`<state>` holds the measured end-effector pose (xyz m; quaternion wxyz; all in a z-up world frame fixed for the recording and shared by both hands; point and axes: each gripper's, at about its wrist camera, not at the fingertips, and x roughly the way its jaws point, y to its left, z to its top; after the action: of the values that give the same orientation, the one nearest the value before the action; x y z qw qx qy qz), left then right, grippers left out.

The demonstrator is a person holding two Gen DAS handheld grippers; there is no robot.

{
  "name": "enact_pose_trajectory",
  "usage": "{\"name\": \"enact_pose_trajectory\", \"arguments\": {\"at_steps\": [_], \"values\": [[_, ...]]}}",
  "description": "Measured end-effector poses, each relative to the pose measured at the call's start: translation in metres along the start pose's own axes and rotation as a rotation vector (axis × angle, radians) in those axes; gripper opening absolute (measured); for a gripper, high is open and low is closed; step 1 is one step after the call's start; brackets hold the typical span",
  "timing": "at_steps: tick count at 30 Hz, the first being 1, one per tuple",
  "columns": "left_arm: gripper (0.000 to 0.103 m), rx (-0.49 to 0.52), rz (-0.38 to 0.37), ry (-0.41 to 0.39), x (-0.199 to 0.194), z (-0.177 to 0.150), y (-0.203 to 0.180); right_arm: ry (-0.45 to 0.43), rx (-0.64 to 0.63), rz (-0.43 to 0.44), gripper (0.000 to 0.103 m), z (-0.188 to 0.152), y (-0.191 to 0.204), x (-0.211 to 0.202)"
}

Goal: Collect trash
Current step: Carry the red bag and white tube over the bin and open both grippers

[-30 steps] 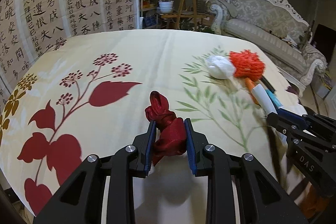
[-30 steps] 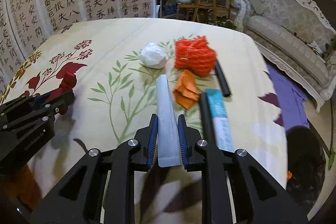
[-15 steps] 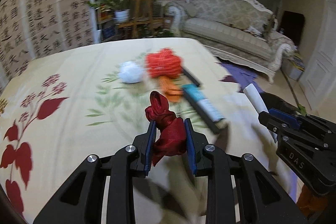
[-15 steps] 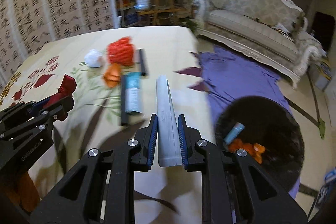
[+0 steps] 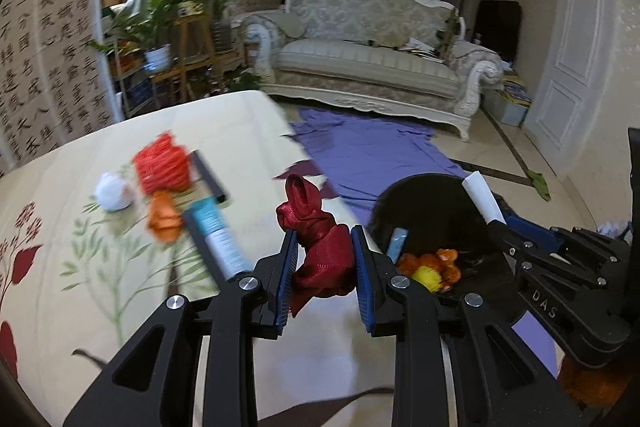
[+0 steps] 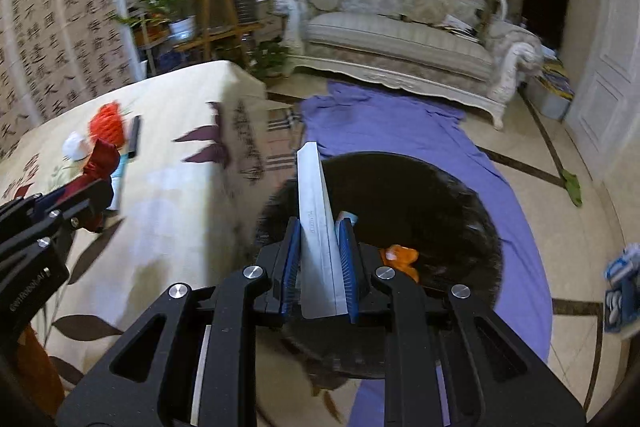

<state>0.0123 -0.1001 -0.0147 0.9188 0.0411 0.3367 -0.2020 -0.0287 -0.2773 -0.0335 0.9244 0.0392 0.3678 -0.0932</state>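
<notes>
My left gripper [image 5: 325, 269] is shut on a crumpled dark red ribbon [image 5: 320, 243], held over the table's right edge. My right gripper [image 6: 319, 259] is shut on a flat white folded wrapper [image 6: 316, 223], which hangs above a round black bin [image 6: 420, 211] on the floor. The bin [image 5: 436, 211] holds orange scraps, a yellow bit and a small blue tube. On the table lie an orange net ball [image 5: 162, 163], a white wad [image 5: 113, 191], an orange scrap [image 5: 162, 217], a blue-white tube [image 5: 218, 237] and a black stick [image 5: 208, 175].
The table [image 5: 100, 287] wears a cream cloth with red and green leaf prints. A purple sheet [image 6: 400, 135] lies on the floor under the bin. A pale sofa [image 5: 372, 63], potted plants [image 5: 160, 39] and a calligraphy screen [image 5: 44, 67] stand behind.
Both grippers have swung right from over the table to its edge, still holding the ribbon and the wrapper. The bin has come into view beneath the right gripper.
</notes>
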Motion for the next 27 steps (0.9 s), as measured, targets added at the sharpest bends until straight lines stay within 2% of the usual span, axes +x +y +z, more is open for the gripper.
{"name": "enact_pose_trajectory", "arguments": {"at_steps": [15,27], "values": [[0.028,0.128,-0.057,0.012,0.053,0.023,-0.079,-0.003,0.108,-0.077,0.019,0.001,-0.068,0.025],[0.028,0.173,-0.033,0.042,0.08,0.024,-0.104,0.016,0.15,-0.103,0.02,0.002,-0.095,0.046]]}}
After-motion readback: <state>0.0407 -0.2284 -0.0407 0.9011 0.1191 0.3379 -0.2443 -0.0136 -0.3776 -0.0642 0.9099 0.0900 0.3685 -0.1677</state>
